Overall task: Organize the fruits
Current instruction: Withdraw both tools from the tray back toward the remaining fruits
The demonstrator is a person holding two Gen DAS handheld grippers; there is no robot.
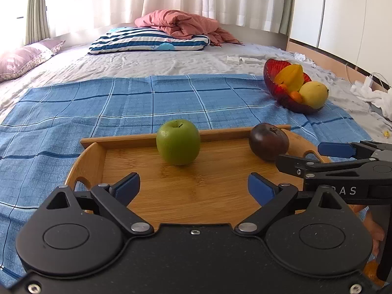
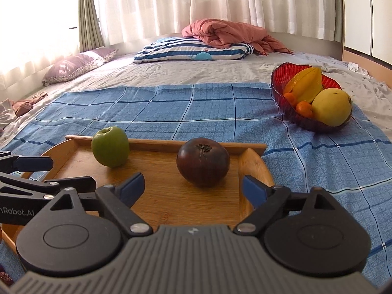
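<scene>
A green apple (image 1: pixel 178 142) and a dark purple-brown fruit (image 1: pixel 268 141) sit on a wooden tray (image 1: pixel 210 191) on the blue checked cloth. My left gripper (image 1: pixel 194 187) is open and empty over the tray, short of the apple. In the right wrist view my right gripper (image 2: pixel 193 187) is open and empty just before the dark fruit (image 2: pixel 203 162), with the apple (image 2: pixel 110 146) to its left. A red glass bowl (image 2: pixel 281 78) at the right holds a starfruit (image 2: pixel 305 85), a yellow mango (image 2: pixel 332 107) and small oranges (image 2: pixel 303 109).
The tray (image 2: pixel 171 198) lies on a blue checked cloth (image 1: pixel 122 103) spread over a bed. A striped pillow (image 1: pixel 149 40), a pink blanket (image 1: pixel 181 23) and a purple pillow (image 1: pixel 22 58) lie at the far end. Small white boxes (image 1: pixel 242 60) sit behind the bowl (image 1: pixel 272 73).
</scene>
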